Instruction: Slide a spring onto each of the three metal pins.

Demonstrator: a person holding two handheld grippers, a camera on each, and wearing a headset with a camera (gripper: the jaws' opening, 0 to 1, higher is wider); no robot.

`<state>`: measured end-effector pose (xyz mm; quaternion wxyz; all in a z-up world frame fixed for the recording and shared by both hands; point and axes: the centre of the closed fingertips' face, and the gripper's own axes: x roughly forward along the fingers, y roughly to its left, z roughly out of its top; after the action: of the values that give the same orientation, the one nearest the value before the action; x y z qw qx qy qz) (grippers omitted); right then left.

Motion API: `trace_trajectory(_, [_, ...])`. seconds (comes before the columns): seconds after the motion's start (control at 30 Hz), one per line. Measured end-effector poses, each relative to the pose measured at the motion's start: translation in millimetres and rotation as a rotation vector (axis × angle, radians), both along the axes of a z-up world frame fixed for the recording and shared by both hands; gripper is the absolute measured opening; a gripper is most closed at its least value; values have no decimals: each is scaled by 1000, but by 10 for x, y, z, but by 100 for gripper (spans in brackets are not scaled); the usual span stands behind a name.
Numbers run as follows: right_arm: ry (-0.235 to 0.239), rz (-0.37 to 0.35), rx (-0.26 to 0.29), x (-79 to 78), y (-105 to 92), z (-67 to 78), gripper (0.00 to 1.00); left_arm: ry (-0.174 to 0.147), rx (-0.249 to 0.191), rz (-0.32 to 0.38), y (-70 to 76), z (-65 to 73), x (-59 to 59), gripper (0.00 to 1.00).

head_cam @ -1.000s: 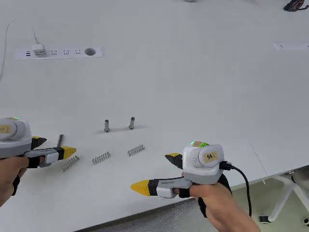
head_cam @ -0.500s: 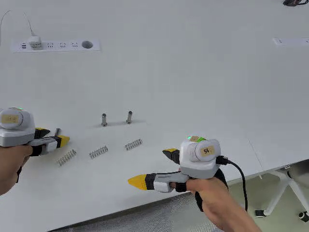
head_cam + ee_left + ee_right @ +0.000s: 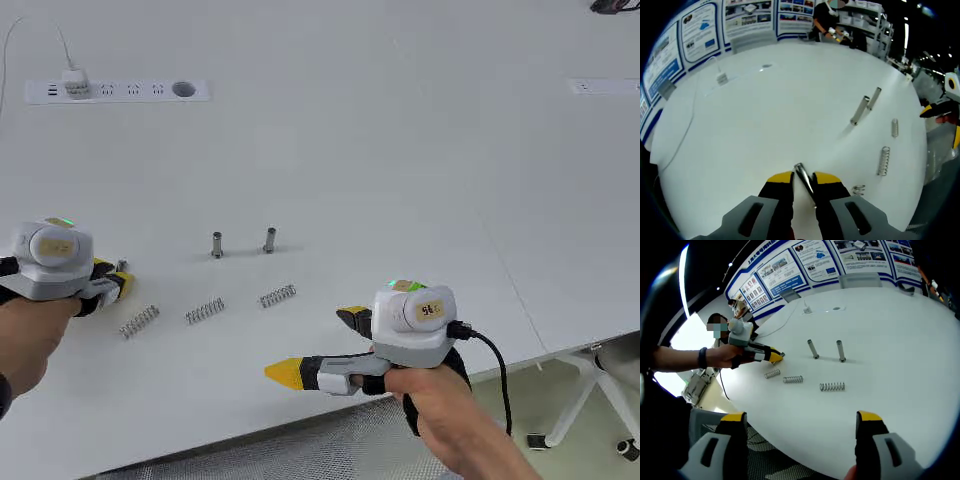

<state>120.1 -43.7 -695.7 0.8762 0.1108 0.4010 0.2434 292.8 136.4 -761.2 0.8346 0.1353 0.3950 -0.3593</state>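
The left gripper [image 3: 115, 277] has its jaws close on either side of one pin [image 3: 805, 183] standing on end; whether they pinch it can't be told. Two more pins [image 3: 217, 244] stand upright nearby. Three springs [image 3: 204, 311] lie flat in a row, their long axes running roughly left to right. The right gripper [image 3: 318, 347] hangs near the table edge, jaws wide apart.

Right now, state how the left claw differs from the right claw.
The left yellow-tipped claw is shut on a short grey metal pin; the right yellow-tipped claw is wide open and empty. The left claw is beside the coiled steel springs; the right claw is apart from them, near the white table's front edge. Both have yellow tips.
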Motion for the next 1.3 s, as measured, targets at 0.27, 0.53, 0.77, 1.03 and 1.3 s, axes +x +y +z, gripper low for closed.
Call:
trace_trajectory(0.27, [1,-10,2,0,-22,9,90,1,28,-41,13,-19,3,9])
trace_trajectory(0.53, [7,-2,6,-7,11,-10,90,-3,56,-58,-48,-11,42,12])
trace_trajectory(0.77, [4,-16,12,17,-18,-5,90,-20,92,-75,-28,-1,68,12])
trace_trajectory(1.03, [4,-10,17,15,15,-6,89,-37,142,-61,-18,-11,110,8])
trace_trajectory(1.3, [-4,-29,14,26,-64,38,89,-11,112,0,8,49,129,7])
